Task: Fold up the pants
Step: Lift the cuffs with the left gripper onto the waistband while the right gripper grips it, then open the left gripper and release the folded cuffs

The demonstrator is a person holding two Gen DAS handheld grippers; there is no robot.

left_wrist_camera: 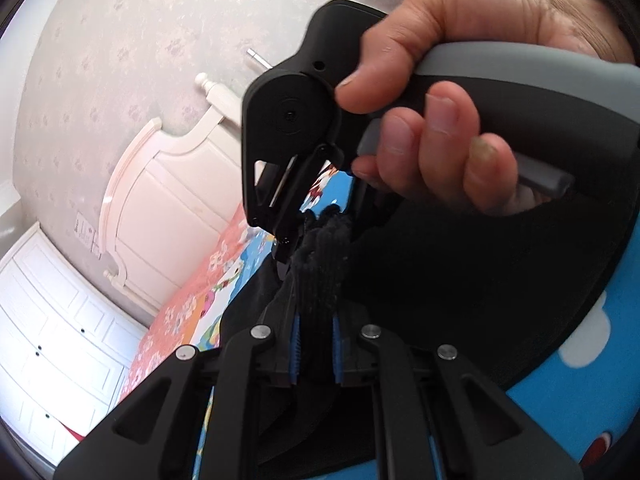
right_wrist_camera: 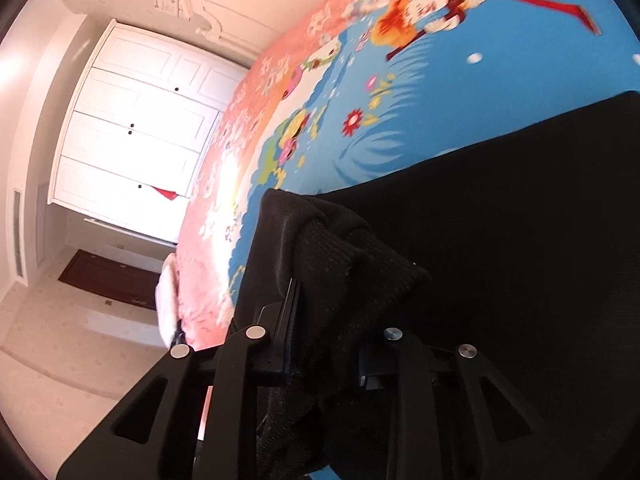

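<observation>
On the bed, left wrist view: your left gripper [left_wrist_camera: 315,332] has its blue pads [left_wrist_camera: 295,344] pressed nearly together, pinching a ribbed black cuff of the pants [left_wrist_camera: 460,280]. The cuff bunches up straight ahead of the fingers. The rest of the pants spreads dark to the right over the blue cartoon bedsheet [left_wrist_camera: 592,380]. Right in front, your right hand [left_wrist_camera: 432,92] grips the handle of the right gripper [left_wrist_camera: 292,256], whose tip meets the same bunched cuff. White headboard [left_wrist_camera: 160,184] and white wardrobe [left_wrist_camera: 52,320] sit to the left.

Right wrist view: your right gripper [right_wrist_camera: 326,344] is closed down on ribbed black cuff fabric, which fills the gap between the fingers and drapes over them. The pants [right_wrist_camera: 500,240] lie flat across the right half, on the bedsheet [right_wrist_camera: 420,100]. A pink floral border runs along the sheet's left edge. Wardrobe [right_wrist_camera: 140,120] stands beyond the bed, dark door [right_wrist_camera: 108,276] lower left. The picture is a bit blurred.
</observation>
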